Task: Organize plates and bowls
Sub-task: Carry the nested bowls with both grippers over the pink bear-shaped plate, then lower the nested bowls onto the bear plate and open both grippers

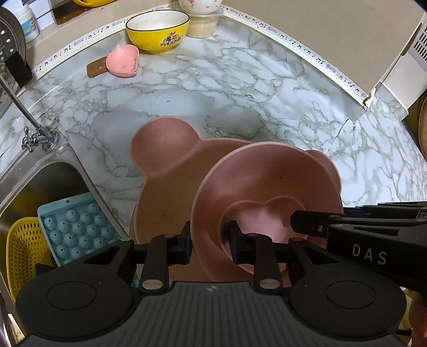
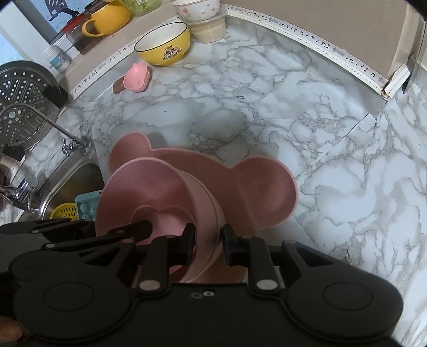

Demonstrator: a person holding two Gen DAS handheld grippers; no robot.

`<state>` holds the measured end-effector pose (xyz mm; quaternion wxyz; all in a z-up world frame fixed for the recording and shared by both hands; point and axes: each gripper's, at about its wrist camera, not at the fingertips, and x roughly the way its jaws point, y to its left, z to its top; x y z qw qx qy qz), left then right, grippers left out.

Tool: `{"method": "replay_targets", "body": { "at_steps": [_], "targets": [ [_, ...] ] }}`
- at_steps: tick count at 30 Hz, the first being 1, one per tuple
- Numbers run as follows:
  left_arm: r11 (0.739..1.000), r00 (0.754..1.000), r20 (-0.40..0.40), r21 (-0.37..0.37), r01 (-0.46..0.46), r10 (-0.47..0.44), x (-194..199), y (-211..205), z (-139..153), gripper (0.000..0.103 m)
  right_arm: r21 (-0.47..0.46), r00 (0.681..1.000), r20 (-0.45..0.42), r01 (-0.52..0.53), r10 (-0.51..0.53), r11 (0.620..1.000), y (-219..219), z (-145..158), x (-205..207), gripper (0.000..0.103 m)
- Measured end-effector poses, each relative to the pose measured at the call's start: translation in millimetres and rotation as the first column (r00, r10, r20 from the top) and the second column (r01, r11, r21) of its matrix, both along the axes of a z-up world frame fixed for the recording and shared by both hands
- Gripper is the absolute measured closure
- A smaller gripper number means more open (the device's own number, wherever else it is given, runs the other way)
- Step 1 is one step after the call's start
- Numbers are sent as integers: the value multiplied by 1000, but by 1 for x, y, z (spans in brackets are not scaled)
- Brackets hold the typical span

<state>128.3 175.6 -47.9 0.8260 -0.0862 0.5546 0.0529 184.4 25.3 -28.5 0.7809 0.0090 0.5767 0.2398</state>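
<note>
**Pink Bowl Held Over Bear Plate**

Two black grippers, one round pink plastic bowl (image 1: 269, 192) with a heart shape in its bottom. Held up on its side, tilted, above a big flat pink plate shaped like a bear head with round ears (image 1: 165, 149).

Left gripper (image 1: 209, 240): pinched narrow on the bowl's wall, one finger outside, one finger (image 1: 237, 240) inside by the heart. Right gripper (image 2: 208, 244): also closed narrow on the bowl's rim, one finger on each side. Seen from the left camera, coming in from 3 o'clock.

Bear plate flat on the white and grey marble counter (image 1: 240, 88), under the bowl, ears toward 12 o'clock.

At 11 o'clock, far back by the wall: a yellow bowl with a black rim (image 1: 157, 30). Just below it, toward 10 o'clock, a small pink peach-shaped dish (image 1: 122, 61) lying partly on a brown piece. At 12 o'clock, a white flowered bowl (image 2: 197, 9) stacked on a clear tub.

At 8 o'clock: a steel sink (image 1: 34, 181) with a blue ball-shaped ice tray (image 1: 74, 229) and a yellow holey basket (image 1: 24, 248) inside. Silver tap (image 1: 32, 133) at 9 o'clock.
</note>
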Motion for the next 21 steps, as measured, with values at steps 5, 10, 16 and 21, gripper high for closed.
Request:
{"method": "replay_targets", "body": {
  "at_steps": [5, 10, 16, 21],
  "targets": [
    [1000, 999, 33, 8, 1, -1, -3, 0, 4, 77, 6, 999, 40, -12, 12, 1000, -2, 7, -4, 83],
    [1000, 998, 62, 10, -1, 1, -9, -1, 10, 77, 9, 996, 76, -36, 36, 999, -6, 14, -10, 83],
    [1000, 995, 98, 25, -1, -1, -22, -5, 15, 76, 8, 991, 124, -52, 51, 999, -12, 23, -20, 82],
    [999, 988, 153, 50, -19, 11, -37, -9, 22, 74, 29, 982, 179, -61, 55, 998, -24, 32, -30, 79]
  ]
}}
